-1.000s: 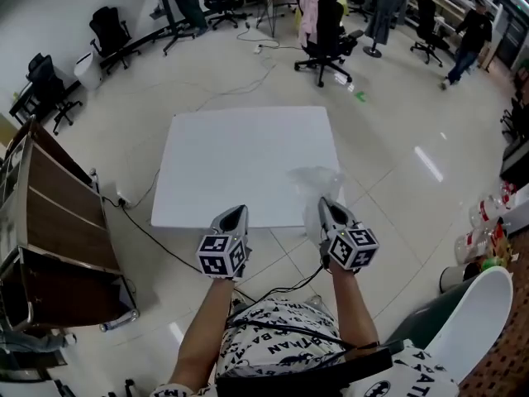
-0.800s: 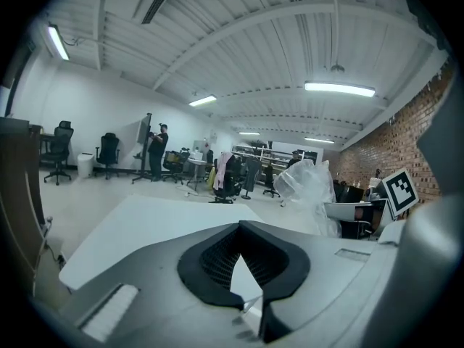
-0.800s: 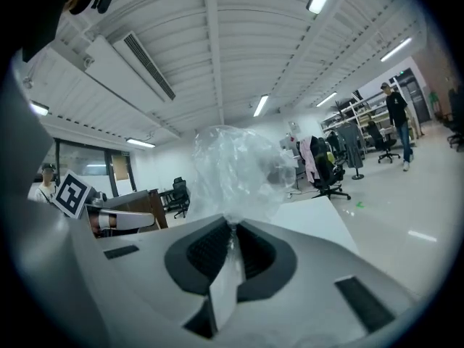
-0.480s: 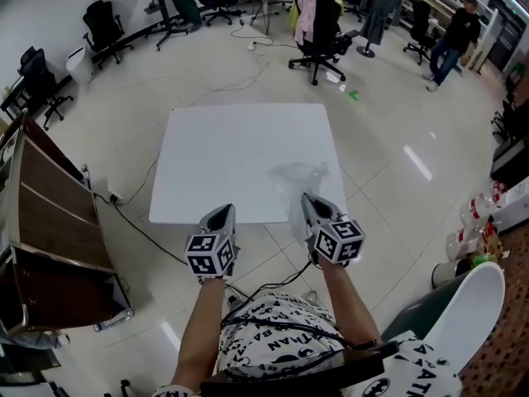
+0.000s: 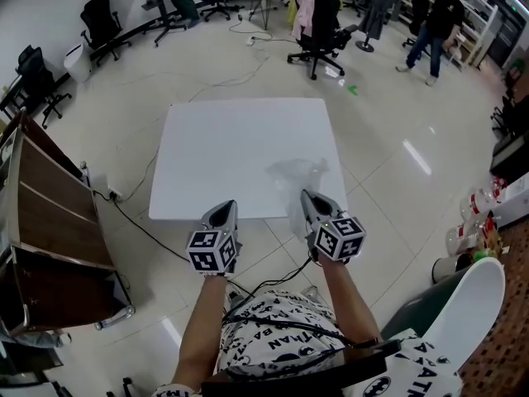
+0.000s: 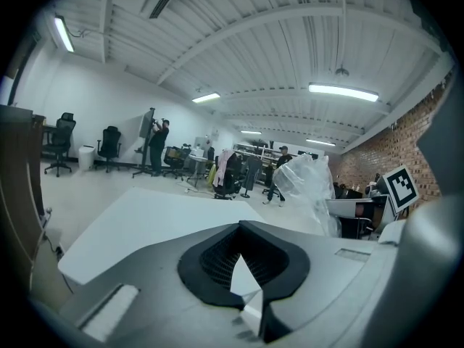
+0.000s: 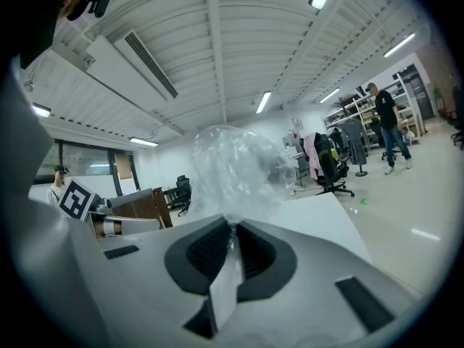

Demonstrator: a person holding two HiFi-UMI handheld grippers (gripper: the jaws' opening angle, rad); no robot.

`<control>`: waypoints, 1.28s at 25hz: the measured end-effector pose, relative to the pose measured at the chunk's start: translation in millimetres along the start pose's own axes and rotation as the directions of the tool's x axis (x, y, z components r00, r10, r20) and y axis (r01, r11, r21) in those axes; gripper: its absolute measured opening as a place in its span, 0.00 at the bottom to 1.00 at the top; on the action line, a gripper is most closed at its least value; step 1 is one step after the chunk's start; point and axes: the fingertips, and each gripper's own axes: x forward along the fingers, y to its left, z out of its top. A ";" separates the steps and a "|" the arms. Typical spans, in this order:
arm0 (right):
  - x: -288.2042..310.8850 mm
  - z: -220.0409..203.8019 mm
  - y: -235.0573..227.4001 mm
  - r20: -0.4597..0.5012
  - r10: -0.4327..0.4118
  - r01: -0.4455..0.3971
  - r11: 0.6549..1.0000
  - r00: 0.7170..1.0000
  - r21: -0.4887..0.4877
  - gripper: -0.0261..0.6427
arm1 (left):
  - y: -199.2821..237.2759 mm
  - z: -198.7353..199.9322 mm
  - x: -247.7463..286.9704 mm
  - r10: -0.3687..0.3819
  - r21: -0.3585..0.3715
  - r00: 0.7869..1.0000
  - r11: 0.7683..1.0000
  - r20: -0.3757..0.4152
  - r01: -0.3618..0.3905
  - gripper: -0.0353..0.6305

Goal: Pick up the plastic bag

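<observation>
The clear, crumpled plastic bag [image 5: 296, 177] is pinched in my right gripper [image 5: 307, 197], which is shut on its lower edge. The bag stands up over the near right corner of the white table [image 5: 240, 143]. In the right gripper view the bag [image 7: 235, 167] billows up from between the jaws of the right gripper [image 7: 230, 252]. My left gripper [image 5: 225, 211] hovers at the table's near edge, shut, with nothing in it. From the left gripper view, the bag [image 6: 308, 187] shows off to the right of the left gripper [image 6: 243, 267].
A wooden shelf unit [image 5: 50, 213] stands at the left, with a cable [image 5: 140, 222] on the floor beside it. Office chairs [image 5: 318, 23] and a walking person [image 5: 430, 15] are at the back. Bottles [image 5: 475, 230] and a white chair [image 5: 471, 313] are at the right.
Both grippers have shifted slightly left and nearer to me, the bag still pinched in the right one. The person at the back has walked left.
</observation>
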 end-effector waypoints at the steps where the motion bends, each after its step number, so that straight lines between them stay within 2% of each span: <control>1: -0.3 0.1 -0.2 0.001 0.000 0.000 1.000 1.000 -0.001 0.06 | 0.2 0.4 0.1 0.003 0.002 1.000 1.000 0.002 -0.003 0.06; 13: -0.7 -4.0 -3.9 0.014 0.016 -0.017 1.000 1.000 0.014 0.06 | 5.9 -3.7 1.7 0.005 0.008 1.000 1.000 -0.008 -0.005 0.06; 17: -4.9 5.6 -34.8 0.049 -0.044 0.042 0.998 0.998 0.043 0.06 | 15.3 -7.4 6.0 -0.019 0.013 1.000 1.000 -0.025 0.020 0.06; 21: -11.5 12.6 -72.5 0.008 -0.144 0.144 0.988 0.990 -0.060 0.06 | 21.6 -17.0 13.4 -0.056 0.042 0.996 0.997 -0.069 0.059 0.06; 26: -6.5 54.6 -109.9 -0.013 -0.255 0.245 0.941 0.967 -0.234 0.06 | 34.2 -29.8 14.5 -0.107 0.049 0.986 0.992 -0.125 0.114 0.06; 29: 10.7 87.3 -124.0 -0.002 -0.264 0.249 0.915 0.965 -0.318 0.06 | 42.9 -35.8 19.7 -0.106 0.026 0.984 0.994 -0.143 0.110 0.06; 32: 43.1 108.3 -123.5 -0.010 -0.212 0.191 0.901 0.977 -0.390 0.06 | 53.8 -37.2 30.2 -0.080 0.003 0.987 0.997 -0.142 0.082 0.06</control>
